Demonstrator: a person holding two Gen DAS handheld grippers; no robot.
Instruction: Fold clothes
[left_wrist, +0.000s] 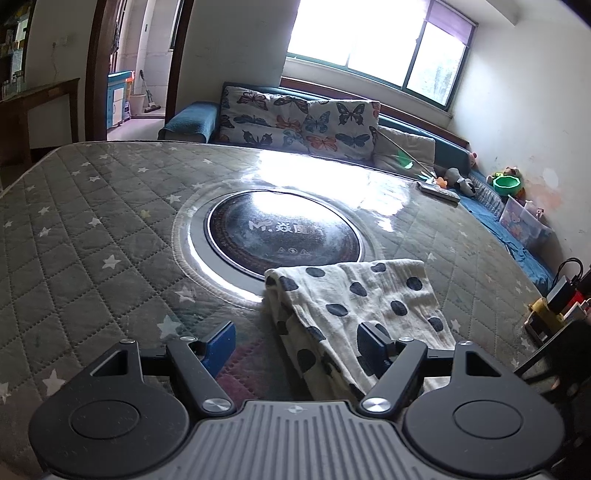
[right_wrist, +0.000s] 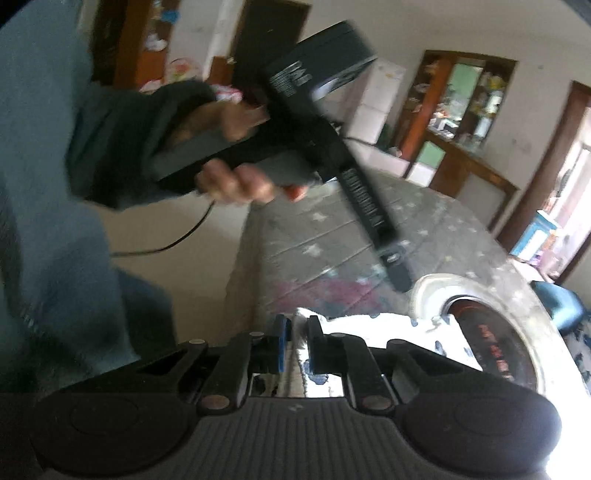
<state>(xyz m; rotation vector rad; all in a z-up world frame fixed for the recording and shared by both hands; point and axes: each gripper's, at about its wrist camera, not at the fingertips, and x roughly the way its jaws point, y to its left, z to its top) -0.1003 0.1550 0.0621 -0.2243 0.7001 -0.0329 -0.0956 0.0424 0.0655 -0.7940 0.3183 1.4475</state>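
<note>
We are looking at a big table (left_wrist: 92, 206) with a gray quilted star cover under a shiny clear sheet, and a round dark cooker plate (left_wrist: 284, 230) is sitting in its middle. The white cloth with dark spots (left_wrist: 354, 295) is lying on the near side of the table, running from the edge of the round plate back toward us, so its long way is pointing from the middle of the table to the near edge. It is looking bunched and doubled along its left side, but we cannot tell how many folds it has. Our left gripper (left_wrist: 299, 345) is hanging just above the near end of the cloth with its blue pads wide apart, holding nothing; the cloth is lying under its right pad and spreading off to the right. Our right gripper (right_wrist: 295, 343) is closed tight on an edge of the cloth (right_wrist: 369, 332), which is glowing white in that blurry view. So the right one is already holding on, and the left one is the free one nearest the loose end.
</note>
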